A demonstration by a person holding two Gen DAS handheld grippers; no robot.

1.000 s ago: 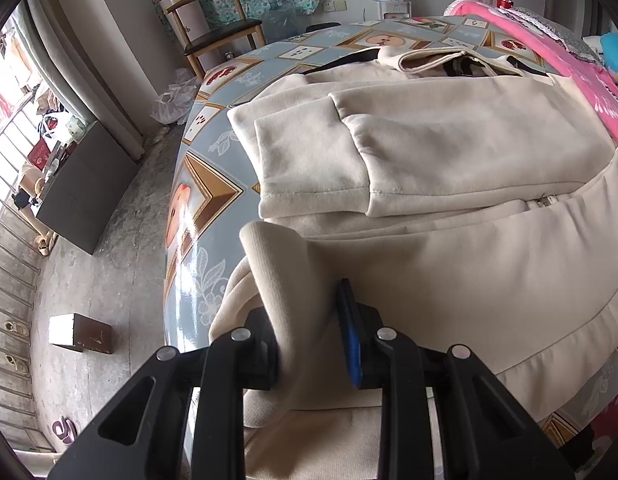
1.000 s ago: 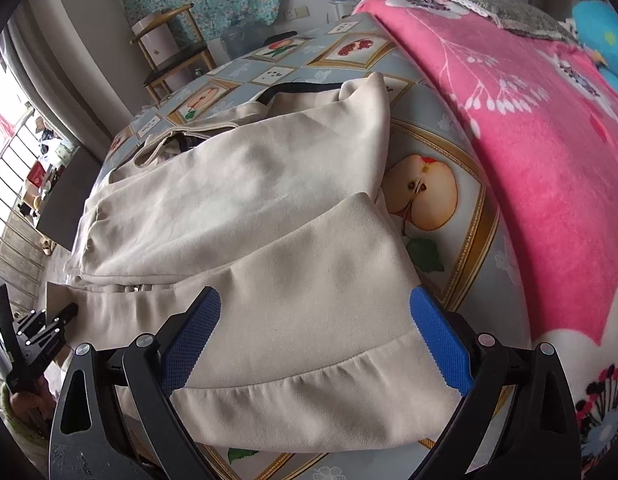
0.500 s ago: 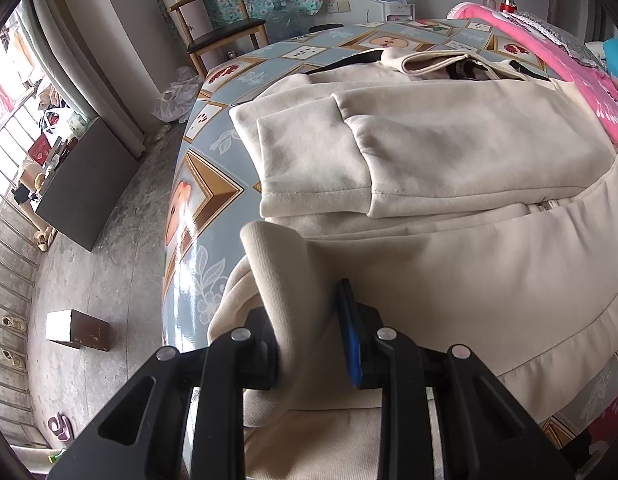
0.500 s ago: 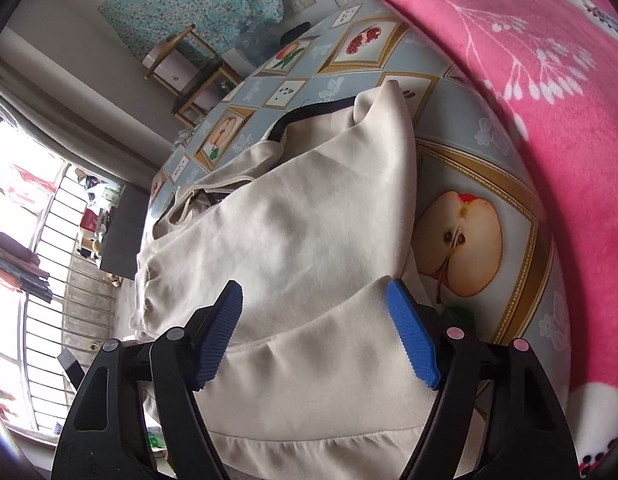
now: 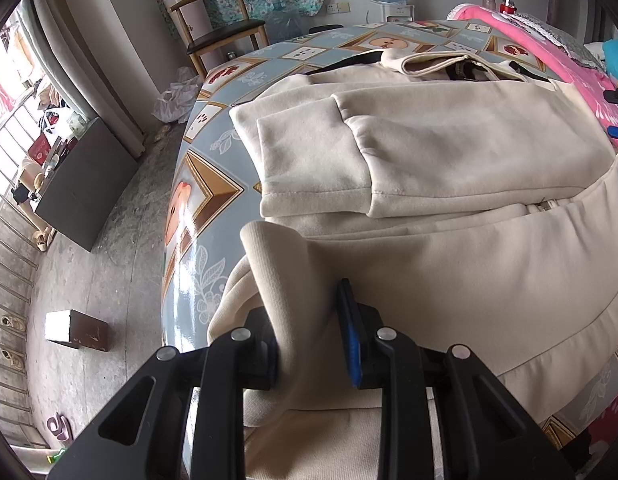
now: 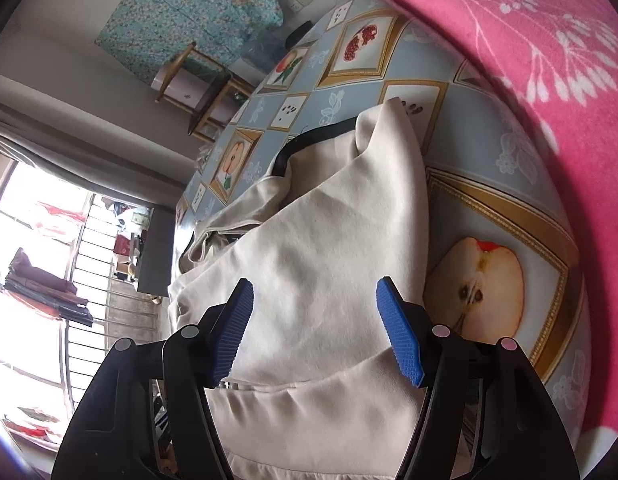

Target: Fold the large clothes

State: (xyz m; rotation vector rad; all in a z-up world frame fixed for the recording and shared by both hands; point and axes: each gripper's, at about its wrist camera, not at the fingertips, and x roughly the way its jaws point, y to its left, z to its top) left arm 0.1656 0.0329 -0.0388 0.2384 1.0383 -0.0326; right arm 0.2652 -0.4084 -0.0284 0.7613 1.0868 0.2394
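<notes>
The left tongs (image 5: 309, 334) point steeply down at the near left corner of the surface (image 5: 213, 200), which wears a blue cloth printed with framed fruit pictures. Their jaws are nearly closed and pinch a bunched ribbed fold, apparently a cuff or hem, of a cream jacket (image 5: 449, 184). The fold rises between the two pads and stands up above them.

The jacket lies spread across the surface beyond the left tongs. One sleeve is folded across its body, the cuff end lying toward the left edge. A zipper runs along the front, and the collar sits at the far end.

To the left of the surface, a wooden chair (image 5: 221, 28) stands on the bare concrete floor.

The right tongs (image 6: 315, 326) angle downward and are rolled to one side, so the room looks tilted in their view. Their jaws are partly open and closing. The blue pads (image 6: 399, 330) straddle the jacket's right-hand part, with cloth between them, but do not yet press on it. A pink blanket (image 6: 509, 48) lies along the right of the surface.
</notes>
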